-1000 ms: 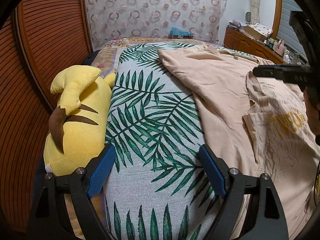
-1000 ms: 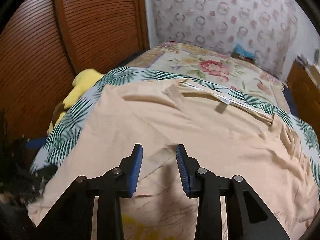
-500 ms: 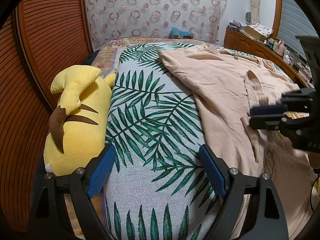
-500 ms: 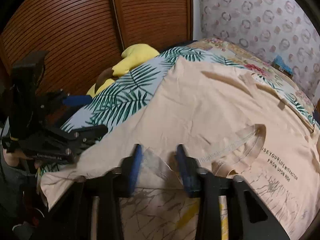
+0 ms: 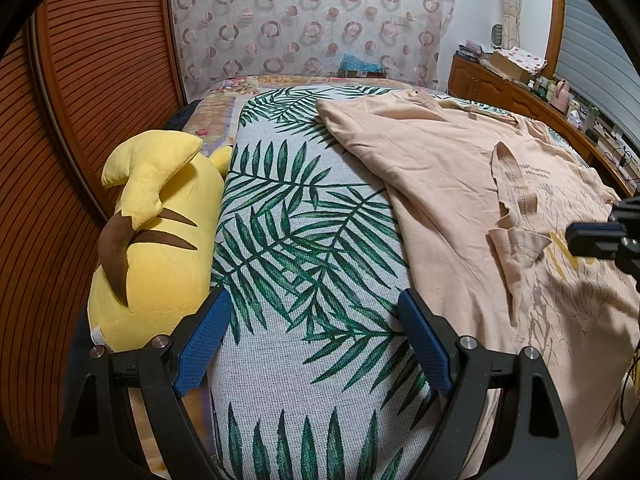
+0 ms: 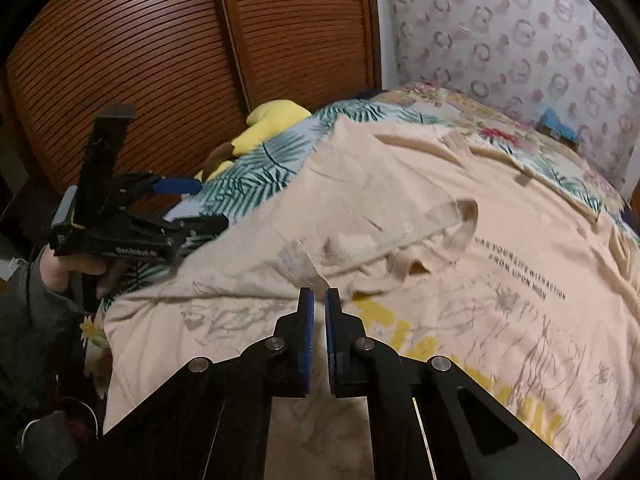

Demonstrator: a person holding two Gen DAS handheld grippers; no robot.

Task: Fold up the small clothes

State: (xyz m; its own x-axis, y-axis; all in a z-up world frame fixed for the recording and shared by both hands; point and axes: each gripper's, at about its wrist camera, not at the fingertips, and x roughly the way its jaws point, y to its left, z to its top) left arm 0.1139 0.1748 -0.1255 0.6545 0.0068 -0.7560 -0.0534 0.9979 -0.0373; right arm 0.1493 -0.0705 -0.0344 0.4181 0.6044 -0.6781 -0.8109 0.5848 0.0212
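A peach T-shirt (image 5: 460, 184) with yellow letters and a grey print lies spread on the leaf-print bed cover, one part folded back over the print. It fills the right wrist view (image 6: 420, 220). My left gripper (image 5: 316, 336) is open and empty above the bed cover, left of the shirt; it also shows at the left of the right wrist view (image 6: 176, 200). My right gripper (image 6: 319, 300) has its pads almost together just above the shirt, near the folded sleeve (image 6: 304, 264); no cloth shows between them. Its tip shows at the right edge of the left wrist view (image 5: 592, 236).
A yellow plush toy (image 5: 156, 232) lies along the bed's left edge, beside brown slatted wardrobe doors (image 5: 80, 100). A patterned curtain (image 5: 304, 20) hangs behind the bed. A wooden dresser (image 5: 520, 96) with clutter stands at the right.
My right gripper has swung left and down over the shirt, dropped the sleeve and closed its pads from a wide gap to nearly touching. The left gripper has stayed still and open.
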